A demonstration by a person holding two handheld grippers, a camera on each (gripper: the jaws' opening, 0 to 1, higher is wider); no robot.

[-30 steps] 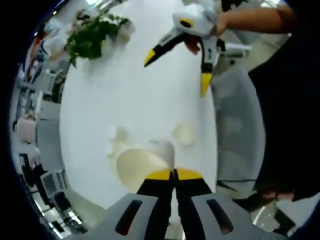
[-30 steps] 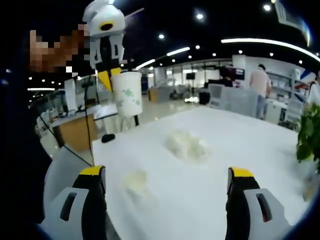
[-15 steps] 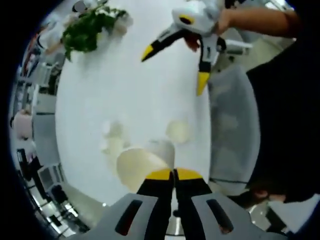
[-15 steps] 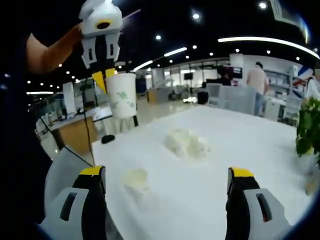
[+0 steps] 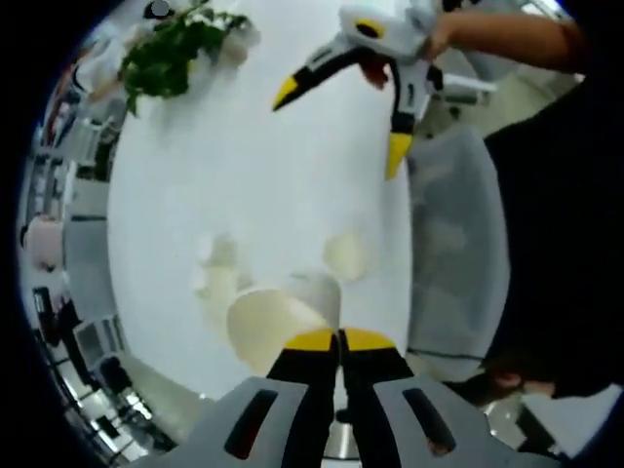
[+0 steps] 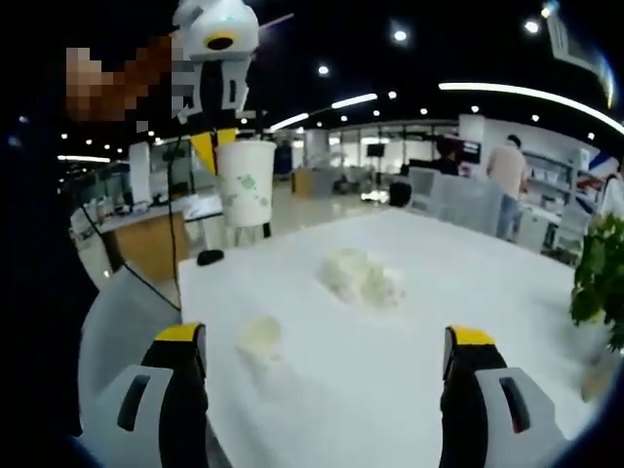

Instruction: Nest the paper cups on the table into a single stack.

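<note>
My left gripper (image 5: 339, 336) is shut on the rim of a white paper cup (image 5: 265, 330), held high above the white table (image 5: 244, 175). In the right gripper view that cup (image 6: 244, 185), printed with green, hangs upright from the left gripper (image 6: 216, 146) at the upper left. A single cup (image 6: 258, 336) lies on the table near its edge, and a small cluster of cups (image 6: 361, 278) lies farther in. From above, the single cup (image 5: 343, 255) and the cluster (image 5: 216, 273) sit below the held cup. My right gripper (image 6: 324, 341) is open and holds nothing; it hovers over the table (image 5: 341, 125).
A green plant (image 5: 171, 54) stands at the table's far end, at the right edge of the right gripper view (image 6: 595, 292). A grey chair (image 5: 453, 244) stands by the table's side, near the person's dark clothes. People stand among desks in the background (image 6: 507, 166).
Both views have shifted a little with the hands. The left gripper still holds its cup aloft, and the right gripper stays open over the table.
</note>
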